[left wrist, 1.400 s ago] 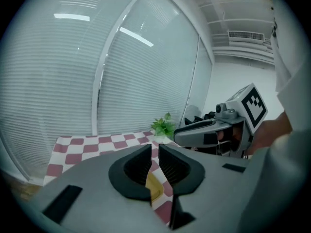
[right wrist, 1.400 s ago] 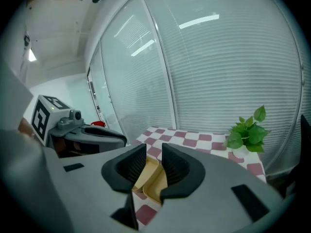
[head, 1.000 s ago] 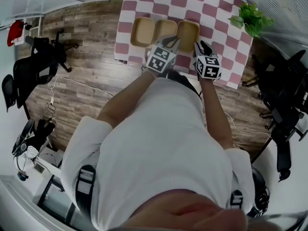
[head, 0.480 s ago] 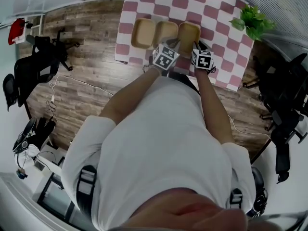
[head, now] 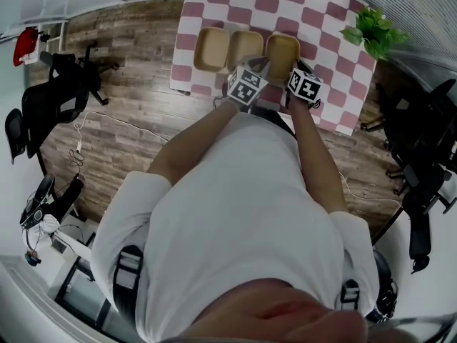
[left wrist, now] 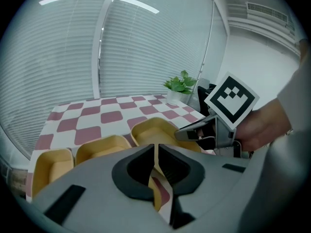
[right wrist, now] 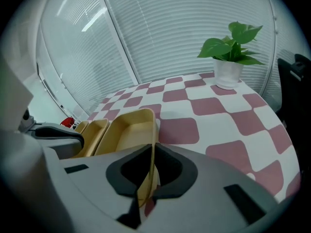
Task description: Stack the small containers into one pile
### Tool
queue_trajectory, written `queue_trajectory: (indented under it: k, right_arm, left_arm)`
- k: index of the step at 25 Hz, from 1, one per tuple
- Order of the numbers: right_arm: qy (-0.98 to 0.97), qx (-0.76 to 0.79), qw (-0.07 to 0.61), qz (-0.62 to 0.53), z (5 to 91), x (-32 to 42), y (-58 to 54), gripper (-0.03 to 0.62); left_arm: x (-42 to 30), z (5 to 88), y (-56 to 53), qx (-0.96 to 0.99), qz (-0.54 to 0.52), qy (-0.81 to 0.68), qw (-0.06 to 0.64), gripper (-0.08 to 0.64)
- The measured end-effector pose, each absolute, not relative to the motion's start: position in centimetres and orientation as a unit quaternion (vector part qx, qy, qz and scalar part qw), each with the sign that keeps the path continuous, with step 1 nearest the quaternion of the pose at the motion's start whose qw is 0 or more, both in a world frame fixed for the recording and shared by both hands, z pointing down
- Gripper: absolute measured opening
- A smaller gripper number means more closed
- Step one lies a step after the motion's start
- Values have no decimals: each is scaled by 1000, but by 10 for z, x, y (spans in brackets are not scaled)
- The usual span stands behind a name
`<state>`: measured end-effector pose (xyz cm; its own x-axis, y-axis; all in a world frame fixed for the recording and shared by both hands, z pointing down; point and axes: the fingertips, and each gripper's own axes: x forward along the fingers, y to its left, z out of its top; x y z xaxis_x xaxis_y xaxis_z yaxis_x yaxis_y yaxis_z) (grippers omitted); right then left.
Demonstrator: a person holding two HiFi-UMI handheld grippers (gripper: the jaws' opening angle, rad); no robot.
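Three tan open containers stand side by side near the table's front edge: left point(head: 212, 48), middle point(head: 245, 45) and right point(head: 281, 48). My left gripper point(head: 263, 64) is shut on a thin tan wall point(left wrist: 156, 166) at the right container's point(left wrist: 155, 130) near left corner. My right gripper point(head: 294, 68) has just been closing, and its jaws point(right wrist: 151, 171) now pinch the right-hand wall of that same container point(right wrist: 129, 130). In the left gripper view the right gripper point(left wrist: 194, 132) shows beside the container.
The table point(head: 314, 6) has a pink and white checked cloth. A potted plant point(head: 373, 28) stands at its far right corner. Office chairs point(head: 421, 141) stand on the wooden floor to the right and left point(head: 50, 98).
Both grippers have moved up the picture onto the right container. The right gripper's marker cube has rolled. The containers have not shifted.
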<state>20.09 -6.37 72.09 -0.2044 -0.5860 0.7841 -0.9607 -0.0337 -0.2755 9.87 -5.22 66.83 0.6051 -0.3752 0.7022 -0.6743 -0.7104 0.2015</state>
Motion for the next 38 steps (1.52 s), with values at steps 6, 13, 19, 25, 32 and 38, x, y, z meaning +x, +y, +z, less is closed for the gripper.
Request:
queue_trajectory:
  k: [6, 13, 19, 25, 32, 38]
  right_arm:
    - [-642, 609, 195, 423, 693, 214, -58, 41]
    - [-653, 623, 139, 409, 653, 223, -54, 41]
    - [-661, 619, 137, 401, 640, 213, -53, 41]
    - [-687, 593, 136, 398, 633, 178, -59, 41]
    - [-721, 549, 138, 399, 629, 121, -65, 41]
    - [-723, 536, 129, 416, 628, 96, -66, 41]
  left_arm:
    - [107, 630, -52, 876, 284, -303, 245, 40]
    - [107, 590, -51, 877, 240, -318, 269, 41]
    - [104, 580, -51, 874, 230, -325, 277, 98]
    - [73, 578, -50, 858, 229, -364, 282, 98]
    - [20, 578, -46, 828, 219, -429, 287, 98]
    - [-7, 582, -44, 813, 230, -454, 283, 94]
